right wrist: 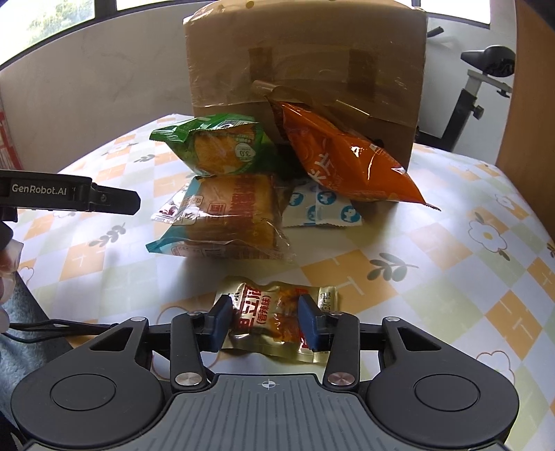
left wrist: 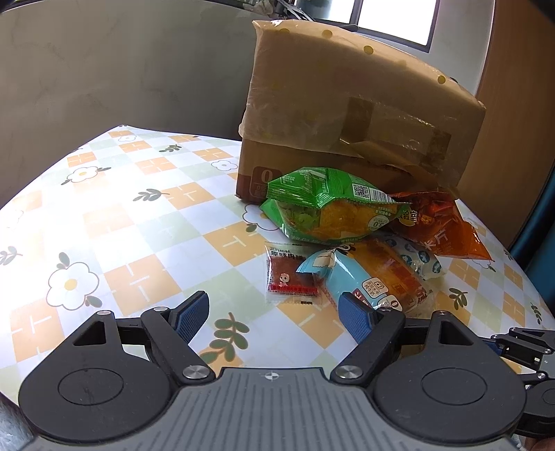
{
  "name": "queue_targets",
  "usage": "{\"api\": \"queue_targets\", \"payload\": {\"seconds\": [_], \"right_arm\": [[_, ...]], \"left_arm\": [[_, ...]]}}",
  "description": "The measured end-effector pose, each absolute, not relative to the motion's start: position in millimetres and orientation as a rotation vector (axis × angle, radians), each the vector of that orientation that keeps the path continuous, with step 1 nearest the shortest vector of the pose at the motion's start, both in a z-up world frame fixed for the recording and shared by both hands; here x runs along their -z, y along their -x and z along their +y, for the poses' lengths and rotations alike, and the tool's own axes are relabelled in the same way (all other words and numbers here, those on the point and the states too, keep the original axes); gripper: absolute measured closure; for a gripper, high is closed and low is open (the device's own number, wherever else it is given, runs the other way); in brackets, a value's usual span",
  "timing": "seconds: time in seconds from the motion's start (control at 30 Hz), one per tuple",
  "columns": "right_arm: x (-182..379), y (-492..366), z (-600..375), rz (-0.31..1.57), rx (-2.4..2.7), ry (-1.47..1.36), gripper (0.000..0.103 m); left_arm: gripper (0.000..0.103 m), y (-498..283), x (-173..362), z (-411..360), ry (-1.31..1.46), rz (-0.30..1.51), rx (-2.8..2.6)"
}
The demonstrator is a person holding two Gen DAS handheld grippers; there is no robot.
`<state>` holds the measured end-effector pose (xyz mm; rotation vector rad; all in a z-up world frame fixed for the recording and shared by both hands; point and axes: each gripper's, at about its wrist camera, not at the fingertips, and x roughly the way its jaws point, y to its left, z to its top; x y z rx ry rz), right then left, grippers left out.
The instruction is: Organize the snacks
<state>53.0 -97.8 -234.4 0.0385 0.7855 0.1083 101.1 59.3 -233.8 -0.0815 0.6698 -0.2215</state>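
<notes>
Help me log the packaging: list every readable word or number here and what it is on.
"GenRobot.AI": left gripper.
"30": green snack bag.
"(香辣味)": gold snack packet.
"原味肉": small red packet.
"0": cardboard box.
Other print is too small or blurred.

A table (right wrist: 433, 277) carries a cloth checked in orange, pale green and white, printed with white flowers and dark leaf sprigs. Behind it runs a low grey wall (left wrist: 121, 69), and above that a dark-framed window (left wrist: 395, 20) lets in bright daylight; greenery shows through the glass in the right wrist view. At the right stands a brown wooden panel (right wrist: 534, 86). Between that panel and the table's far edge sits an exercise bike (right wrist: 475, 90), its black saddle and pale frame visible. A red-printed object (right wrist: 5, 145) shows at the left edge, too cut off to tell.
</notes>
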Motion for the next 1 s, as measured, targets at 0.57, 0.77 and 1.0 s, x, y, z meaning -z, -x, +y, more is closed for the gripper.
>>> {"api": "queue_targets", "payload": {"seconds": [0.57,0.77,1.0], "right_arm": [[240.1,-62.2,-90.7,0.84,-0.052,-0.03,0.019],[240.7,-61.4,-92.7,0.82,-0.064,-0.041,0.021],[240.2,-56.5,-101.2,0.795,-0.046,-0.07,0.035]], "left_arm": [[0.019,-102.5,239.4,56.6,0.075,0.693,0.238],[0.019,-103.9,242.0,58.3,0.082,0.701,0.234],[0.019,-105.1,242.4,58.8,0.085,0.706,0.234]]}}
